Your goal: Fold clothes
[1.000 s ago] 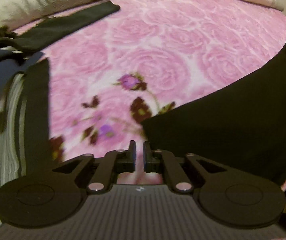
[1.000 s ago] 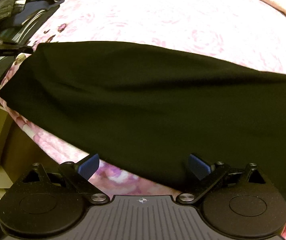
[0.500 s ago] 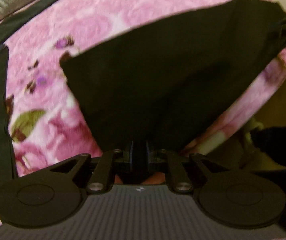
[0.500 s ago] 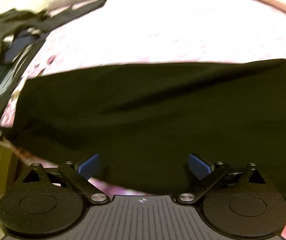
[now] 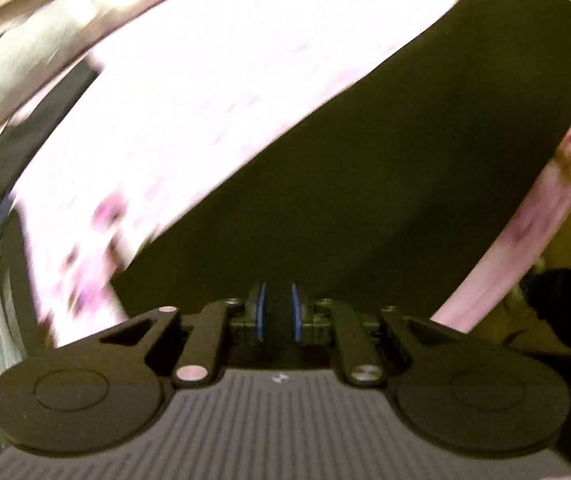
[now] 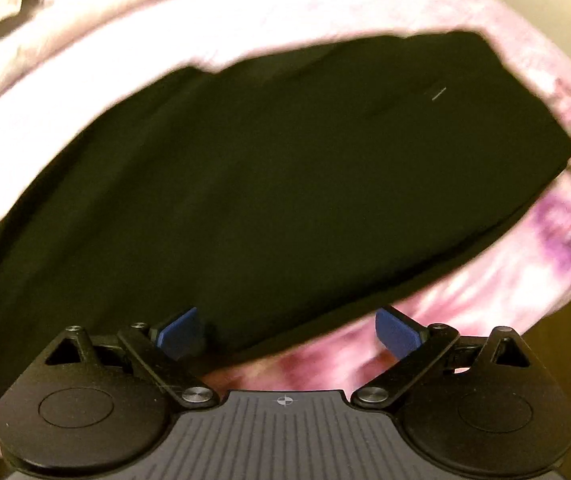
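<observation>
Since the earlier frame, the left claw (image 5: 277, 312) has parted a little, with black cloth (image 5: 385, 184) between its blue pads; whether it grips I cannot tell. Right claw (image 6: 287, 330) stands wide open at the cloth (image 6: 285, 184) edge. It lies on the pink bed (image 6: 365, 360).

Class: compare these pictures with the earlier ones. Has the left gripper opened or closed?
Yes. The left gripper has opened slightly: its blue pads, pressed together earlier, now stand apart with black garment between them.
</observation>
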Action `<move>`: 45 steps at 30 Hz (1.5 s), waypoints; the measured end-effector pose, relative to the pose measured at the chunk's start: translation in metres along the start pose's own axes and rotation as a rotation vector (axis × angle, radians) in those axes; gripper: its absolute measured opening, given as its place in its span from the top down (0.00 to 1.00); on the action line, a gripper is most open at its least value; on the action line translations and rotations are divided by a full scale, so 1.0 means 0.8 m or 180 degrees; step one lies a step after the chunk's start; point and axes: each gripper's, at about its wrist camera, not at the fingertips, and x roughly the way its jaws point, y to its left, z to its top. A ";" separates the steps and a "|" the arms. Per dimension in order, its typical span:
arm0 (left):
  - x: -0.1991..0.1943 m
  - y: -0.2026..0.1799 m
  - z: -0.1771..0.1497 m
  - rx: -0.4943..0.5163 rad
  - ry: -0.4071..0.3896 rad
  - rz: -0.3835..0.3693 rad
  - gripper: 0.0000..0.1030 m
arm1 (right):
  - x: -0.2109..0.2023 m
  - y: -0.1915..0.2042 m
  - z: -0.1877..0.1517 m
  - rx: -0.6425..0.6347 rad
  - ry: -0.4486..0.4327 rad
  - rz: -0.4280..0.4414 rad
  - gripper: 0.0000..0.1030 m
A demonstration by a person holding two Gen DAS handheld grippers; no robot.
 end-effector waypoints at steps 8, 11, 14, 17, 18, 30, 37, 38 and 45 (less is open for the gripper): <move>0.036 -0.230 0.141 0.1104 -0.0397 -0.0779 0.89 | 0.015 -0.101 0.030 0.0292 -0.0074 0.0018 0.13; 0.051 -0.315 0.180 0.1469 -0.0540 -0.1008 0.89 | 0.025 -0.126 0.034 0.0264 0.0083 -0.0153 0.31; 0.062 -0.389 0.204 0.1849 -0.0724 -0.1092 0.85 | 0.020 -0.143 0.037 0.0433 0.0129 -0.0105 0.31; 0.075 -0.444 0.219 0.2152 -0.0849 -0.1097 0.79 | 0.016 -0.160 0.040 0.0603 0.0174 -0.0058 0.31; 0.080 -0.457 0.222 0.2229 -0.0857 -0.1093 0.78 | 0.014 -0.166 0.041 0.0659 0.0189 -0.0042 0.31; 0.098 -0.461 0.236 0.2257 -0.0654 -0.1198 0.78 | -0.030 -0.211 0.082 0.0971 -0.0458 0.0363 0.31; 0.149 -0.454 0.277 0.2068 -0.0333 -0.1004 0.74 | 0.028 -0.215 0.104 0.0354 -0.0167 0.0200 0.31; 0.152 -0.450 0.282 0.2007 -0.0286 -0.0999 0.74 | 0.032 -0.221 0.100 0.0312 -0.0134 0.0160 0.31; 0.144 -0.428 0.298 0.1882 -0.0242 -0.0969 0.74 | 0.016 -0.248 0.081 0.0553 0.0066 -0.0212 0.31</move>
